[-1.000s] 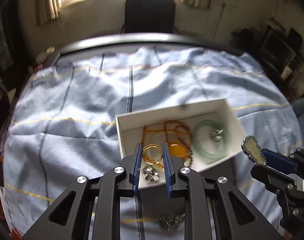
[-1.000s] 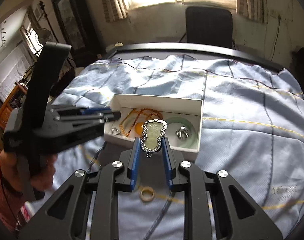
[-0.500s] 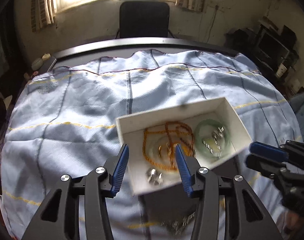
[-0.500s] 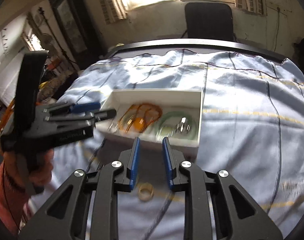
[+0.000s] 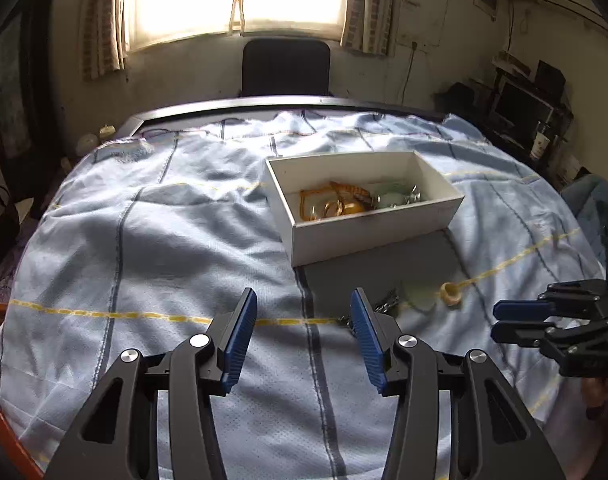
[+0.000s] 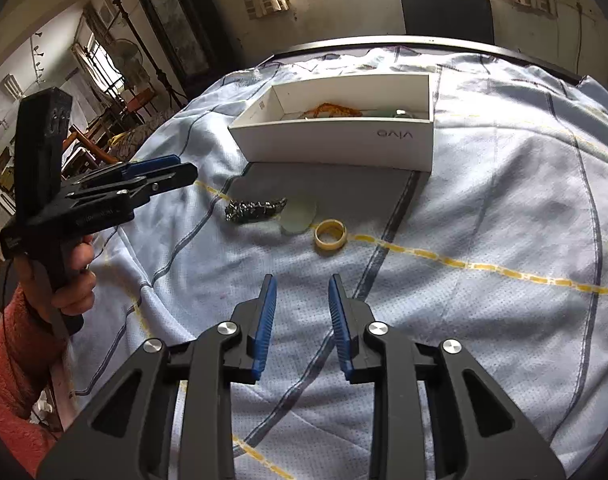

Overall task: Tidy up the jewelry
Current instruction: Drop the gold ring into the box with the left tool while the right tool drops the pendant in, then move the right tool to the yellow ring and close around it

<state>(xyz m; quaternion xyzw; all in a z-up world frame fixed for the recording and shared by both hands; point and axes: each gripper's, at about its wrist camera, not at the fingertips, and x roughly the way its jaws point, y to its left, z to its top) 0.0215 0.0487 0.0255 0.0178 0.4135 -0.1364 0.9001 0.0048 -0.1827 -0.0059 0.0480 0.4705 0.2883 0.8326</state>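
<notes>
A white box on the blue cloth holds an orange bead necklace, a gold bangle and a green bangle. In front of it lie a silver chain, a pale green disc and a cream ring; the ring also shows in the left wrist view. My left gripper is wide open and empty, short of the box. My right gripper stands open and empty, just short of the ring.
A checked blue cloth covers the round table, whose dark rim shows at the back. A dark chair stands behind it under the window. A hand in a red sleeve holds the left gripper.
The gold bangle and the pendant have left the jaws and the box now holds them. Both grippers have drawn back from the box, and the left one has opened wide.
</notes>
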